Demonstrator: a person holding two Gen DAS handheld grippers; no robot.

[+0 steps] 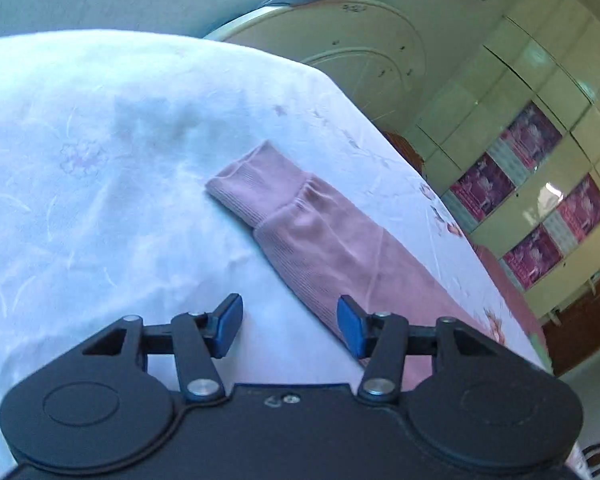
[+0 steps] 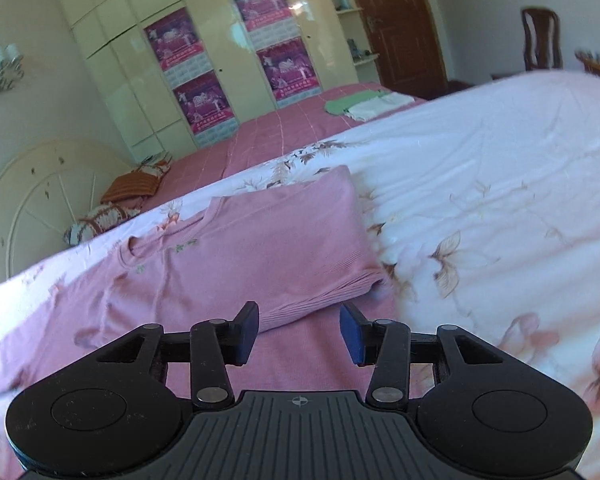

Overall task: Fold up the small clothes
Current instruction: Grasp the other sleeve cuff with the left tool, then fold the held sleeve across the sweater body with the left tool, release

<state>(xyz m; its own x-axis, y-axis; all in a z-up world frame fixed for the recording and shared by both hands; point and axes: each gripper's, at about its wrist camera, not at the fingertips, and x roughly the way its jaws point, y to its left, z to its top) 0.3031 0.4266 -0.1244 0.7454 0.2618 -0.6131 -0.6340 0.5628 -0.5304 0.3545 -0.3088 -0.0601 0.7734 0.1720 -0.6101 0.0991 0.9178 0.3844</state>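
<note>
While the white floral bedspread (image 2: 480,168) covers most of both views, the task's garment, a pink long-sleeved top (image 2: 260,248), lies flat on it near the edge that borders the pink quilt (image 2: 284,128) beyond. Its body appears partly folded already: in the right wrist view one side shows a thick doubled edge, with the neckline facing the far side. One sleeve (image 1: 324,240) stretches out straight across the bedspread, its ribbed cuff (image 1: 252,188) at the far end, not yet brought in.

Right gripper (image 2: 299,330): jaws spread, nothing between them, hovering over the near hem of the top. Left gripper (image 1: 290,326): jaws likewise spread and empty, poised just over the near edge of the sleeve.

Judgement: the step in hand is the sleeve fold. The next move calls for the left gripper to pinch the sleeve toward its cuff and carry it across onto the body, keeping the cloth flat.
</note>
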